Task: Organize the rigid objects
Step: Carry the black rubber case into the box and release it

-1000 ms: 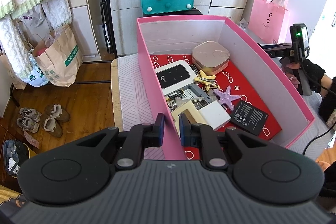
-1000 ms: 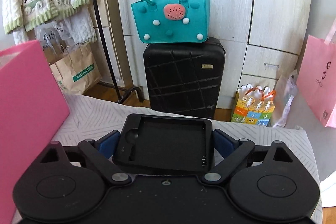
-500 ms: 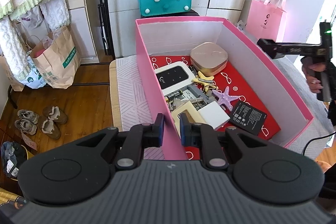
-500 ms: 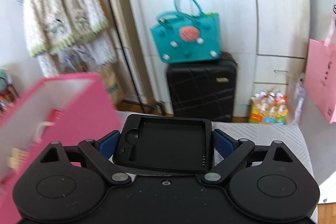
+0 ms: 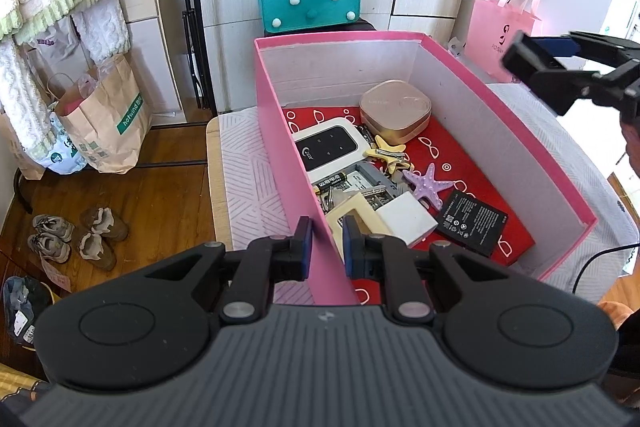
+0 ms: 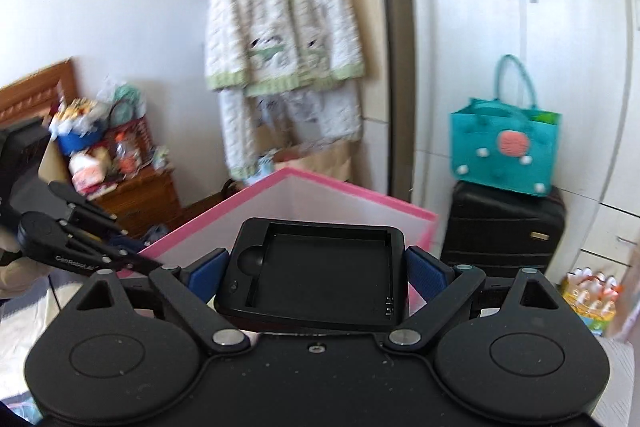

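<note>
The right tongs [image 6: 318,269] hold a black battery tray [image 6: 316,267] flat, just beside the pink box [image 5: 560,187], outside its right wall. The box opening lies to their left. The left tongs [image 5: 324,247] pinch its near wall.

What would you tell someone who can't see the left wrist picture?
The left gripper pinches the near wall of an open pink box holding a white pocket router, a purple starfish, a black battery and a rose-gold case. At the right edge, the right gripper carries a black tray above the box.
</note>
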A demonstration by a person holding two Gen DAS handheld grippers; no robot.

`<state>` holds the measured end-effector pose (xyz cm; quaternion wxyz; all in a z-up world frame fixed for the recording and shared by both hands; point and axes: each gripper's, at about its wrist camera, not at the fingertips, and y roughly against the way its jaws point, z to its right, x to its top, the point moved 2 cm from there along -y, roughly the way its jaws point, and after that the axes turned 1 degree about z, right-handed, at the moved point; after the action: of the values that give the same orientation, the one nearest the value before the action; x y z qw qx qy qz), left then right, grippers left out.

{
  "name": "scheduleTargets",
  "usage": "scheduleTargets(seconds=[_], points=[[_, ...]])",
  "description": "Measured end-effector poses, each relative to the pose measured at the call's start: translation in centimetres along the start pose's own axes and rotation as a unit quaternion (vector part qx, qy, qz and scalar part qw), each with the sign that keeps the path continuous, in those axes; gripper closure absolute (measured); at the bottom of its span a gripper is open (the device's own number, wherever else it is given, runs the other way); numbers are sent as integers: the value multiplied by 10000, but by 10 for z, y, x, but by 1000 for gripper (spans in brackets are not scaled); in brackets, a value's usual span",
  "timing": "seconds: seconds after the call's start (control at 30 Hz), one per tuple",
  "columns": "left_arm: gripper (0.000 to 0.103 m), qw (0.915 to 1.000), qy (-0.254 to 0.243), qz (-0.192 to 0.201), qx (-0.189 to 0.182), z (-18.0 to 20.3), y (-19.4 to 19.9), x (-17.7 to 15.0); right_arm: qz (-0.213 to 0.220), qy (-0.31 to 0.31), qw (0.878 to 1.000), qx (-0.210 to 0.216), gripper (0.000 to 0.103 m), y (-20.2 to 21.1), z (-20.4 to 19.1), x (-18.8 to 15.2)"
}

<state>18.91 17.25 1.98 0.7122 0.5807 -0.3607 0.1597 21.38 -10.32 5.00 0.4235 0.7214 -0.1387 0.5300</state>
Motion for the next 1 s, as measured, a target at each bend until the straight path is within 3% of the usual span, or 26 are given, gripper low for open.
scheduleTargets(seconds=[0.17,0.37,0.6,0.83,1.0], points=[[89,10000,-17,-26,1,0,0,1,-785,18,9966,251,7,-47,-14,17],[89,10000,28,-42,-44,-2,-1,2,-1703,-240,9834,574,7,-105,-17,29],[89,9999,60,-53,-62,-4,-1,1,-2308,258,9723,277,7,-162,-33,33],[88,10000,13,-35,-89,-4,0,0,-2491,553,9669,76,7,-193,-42,32],[88,9999,33,-4,-128,-5,-1,0,-2250,655,9721,-51,7,-186,-39,32]])
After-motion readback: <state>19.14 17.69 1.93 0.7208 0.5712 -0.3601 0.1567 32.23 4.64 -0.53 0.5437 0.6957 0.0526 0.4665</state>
